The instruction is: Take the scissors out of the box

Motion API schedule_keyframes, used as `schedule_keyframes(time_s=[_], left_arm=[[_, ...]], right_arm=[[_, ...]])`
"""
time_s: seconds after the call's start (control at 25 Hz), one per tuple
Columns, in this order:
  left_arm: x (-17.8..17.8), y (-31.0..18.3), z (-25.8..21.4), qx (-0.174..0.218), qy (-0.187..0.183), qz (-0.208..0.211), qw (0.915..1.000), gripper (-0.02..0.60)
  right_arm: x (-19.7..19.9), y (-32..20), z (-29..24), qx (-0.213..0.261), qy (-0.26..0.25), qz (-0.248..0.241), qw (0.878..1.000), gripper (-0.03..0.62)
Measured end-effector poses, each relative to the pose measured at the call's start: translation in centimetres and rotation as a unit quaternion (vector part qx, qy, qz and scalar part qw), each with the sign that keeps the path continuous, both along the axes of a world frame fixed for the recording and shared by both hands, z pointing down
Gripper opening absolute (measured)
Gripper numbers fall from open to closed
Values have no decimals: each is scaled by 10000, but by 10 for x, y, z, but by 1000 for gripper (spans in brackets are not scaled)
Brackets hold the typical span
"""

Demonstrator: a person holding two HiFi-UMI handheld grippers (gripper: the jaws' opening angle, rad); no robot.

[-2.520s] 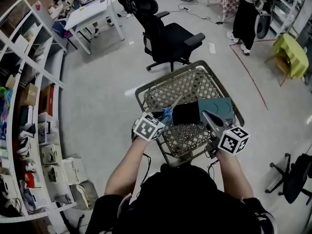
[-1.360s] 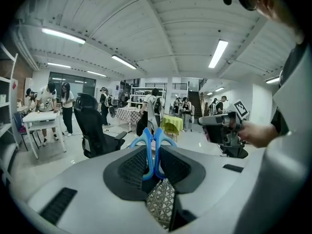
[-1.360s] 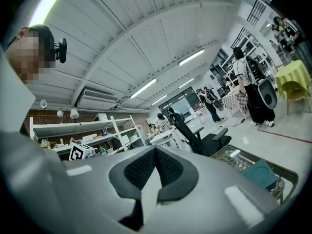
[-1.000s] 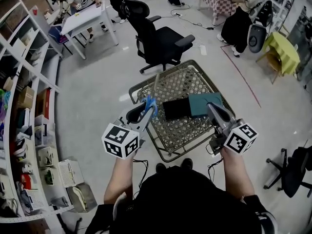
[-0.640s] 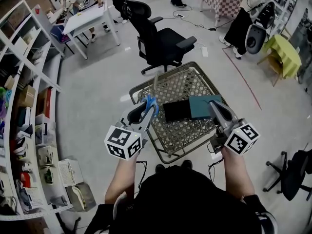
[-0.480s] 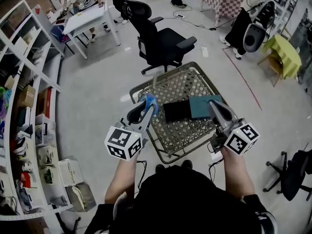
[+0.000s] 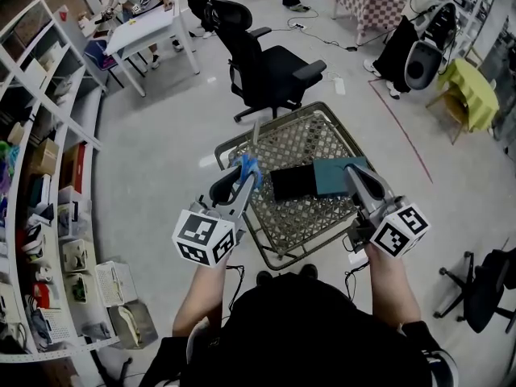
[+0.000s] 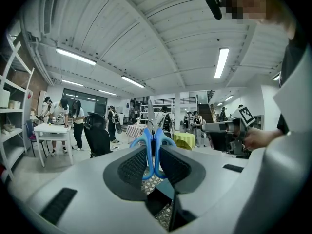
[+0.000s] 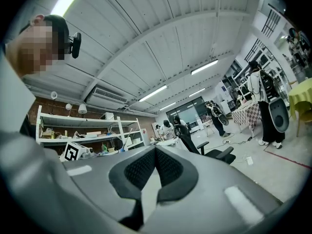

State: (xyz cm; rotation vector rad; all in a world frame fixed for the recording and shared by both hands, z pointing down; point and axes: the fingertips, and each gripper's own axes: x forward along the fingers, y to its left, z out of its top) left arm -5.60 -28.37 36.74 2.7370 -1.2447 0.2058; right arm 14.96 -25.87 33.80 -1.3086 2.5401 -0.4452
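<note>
Pinching the scissors (image 8: 153, 147) by their blue handle loops, my left hand-held gripper (image 7: 244, 181) holds them above the left rim of the basket (image 7: 302, 139) (light, stiff, likely slippery plastic); my right hand-held gripper (image 9: 155, 168) is pressed together, empty.

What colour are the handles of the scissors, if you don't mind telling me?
Blue. The scissors show their handles best in the left gripper view.
</note>
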Motion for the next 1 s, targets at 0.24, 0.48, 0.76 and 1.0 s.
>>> schedule_keyframes(time_s=[0.24,0.48,0.76,1.0], left_arm=[[-2,2,1,-21,6,-22,10000,91],[-4,4,0,-23,5,-38,10000,91],[-2,4,4,-71,-1,-18,10000,91],[-2,5,5,-82,9,-38,10000,91]], right_arm=[[0,2,3,-30,-30,-16,10000,8],[-3,4,4,-29,5,-54,10000,8],[-4,5,7,-35,100,-98,9999,8],[-5,6,7,-29,121,-130,9998,8]])
